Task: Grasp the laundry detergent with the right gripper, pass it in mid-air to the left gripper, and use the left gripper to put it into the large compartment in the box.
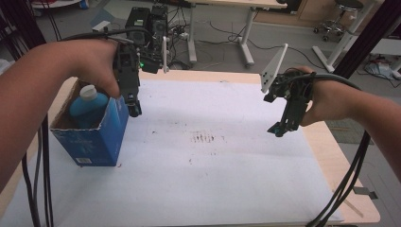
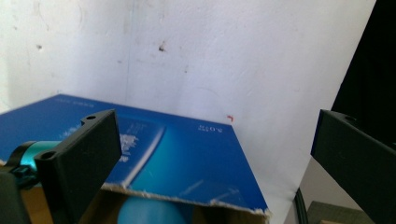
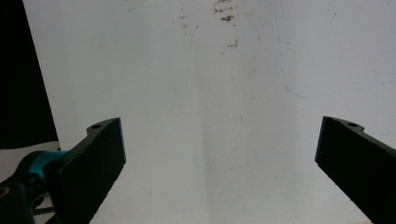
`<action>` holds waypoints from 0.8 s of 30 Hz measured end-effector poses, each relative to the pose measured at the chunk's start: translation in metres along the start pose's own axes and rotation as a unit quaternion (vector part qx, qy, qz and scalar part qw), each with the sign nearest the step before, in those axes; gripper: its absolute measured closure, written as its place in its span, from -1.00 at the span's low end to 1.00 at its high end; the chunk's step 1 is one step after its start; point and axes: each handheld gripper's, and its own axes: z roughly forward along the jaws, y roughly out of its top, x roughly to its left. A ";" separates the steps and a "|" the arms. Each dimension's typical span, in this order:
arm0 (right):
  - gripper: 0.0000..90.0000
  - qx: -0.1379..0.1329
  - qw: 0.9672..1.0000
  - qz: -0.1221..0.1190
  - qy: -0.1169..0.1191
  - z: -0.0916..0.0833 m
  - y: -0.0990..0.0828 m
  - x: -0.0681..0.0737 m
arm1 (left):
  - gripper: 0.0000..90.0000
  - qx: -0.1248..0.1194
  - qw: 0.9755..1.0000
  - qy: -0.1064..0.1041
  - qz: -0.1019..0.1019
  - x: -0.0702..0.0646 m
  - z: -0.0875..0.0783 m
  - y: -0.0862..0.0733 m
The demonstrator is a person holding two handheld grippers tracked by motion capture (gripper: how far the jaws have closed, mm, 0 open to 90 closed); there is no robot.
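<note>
An open-topped blue carton (image 1: 101,137) stands at the left of the table, and a blue bottle with a white cap (image 1: 88,103) sits upright inside it. My left gripper (image 1: 134,108) hangs open just above the carton's right rim. In the left gripper view the carton's blue side (image 2: 187,154) and the bottle's body (image 2: 149,212) lie between the wide-apart jaws. My right gripper (image 1: 279,128) is held open above the right part of the white sheet, and nothing is between its jaws in the right gripper view.
A white sheet (image 1: 198,156) covers most of the wooden table (image 1: 359,208) and bears brown smudges (image 1: 205,138) near its middle. Black cables (image 1: 345,184) trail off the right edge. Beyond the far edge are computer towers (image 1: 146,21), desk legs and a stool.
</note>
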 end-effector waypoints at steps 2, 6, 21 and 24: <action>-0.98 0.005 1.000 0.001 -0.001 -0.002 -0.001 -0.001 | -0.96 0.003 1.000 0.000 0.005 0.001 0.001 0.002; -0.98 0.008 1.000 -0.003 0.001 -0.003 -0.001 -0.002 | -0.96 0.002 1.000 -0.004 0.011 0.002 0.003 0.007; -0.98 0.020 1.000 -0.015 0.003 0.001 0.005 0.000 | -0.96 0.002 1.000 0.008 0.011 0.001 0.000 0.004; -0.98 0.019 1.000 -0.011 0.002 0.000 0.003 0.001 | -0.96 0.001 1.000 0.007 0.012 0.001 0.001 0.006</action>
